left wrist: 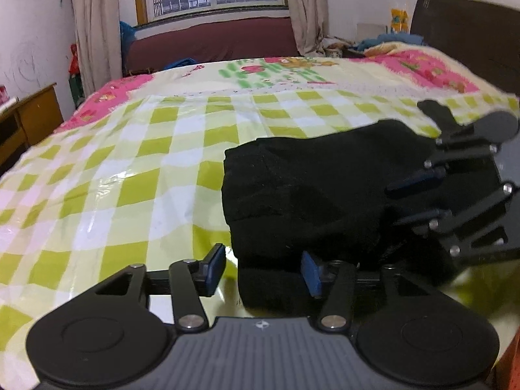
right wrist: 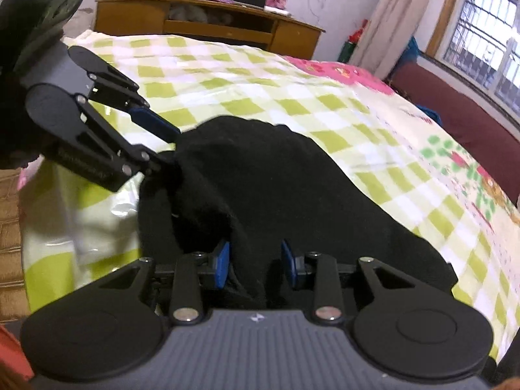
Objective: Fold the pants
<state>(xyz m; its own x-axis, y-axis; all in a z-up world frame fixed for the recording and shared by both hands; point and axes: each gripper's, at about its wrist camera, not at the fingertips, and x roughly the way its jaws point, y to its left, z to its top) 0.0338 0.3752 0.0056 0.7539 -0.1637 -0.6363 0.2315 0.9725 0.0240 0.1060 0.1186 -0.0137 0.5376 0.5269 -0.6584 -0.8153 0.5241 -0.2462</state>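
The black pants (left wrist: 312,191) lie bunched in a folded heap on the green-checked bed cover, also seen in the right wrist view (right wrist: 266,188). My left gripper (left wrist: 265,268) is open, its jaws wide apart around the near left corner of the heap; it shows in the right wrist view (right wrist: 165,144) at the heap's far left edge. My right gripper (right wrist: 255,263) is open with black cloth lying between its blue pads (right wrist: 222,263); in the left wrist view (left wrist: 412,201) it sits at the heap's right side.
The bed (left wrist: 130,162) has a shiny checked cover and a pink patterned quilt (left wrist: 422,68) behind. A dark headboard (left wrist: 471,39) is at right. A wooden desk (right wrist: 211,26) and a maroon window seat (right wrist: 461,107) stand beyond the bed.
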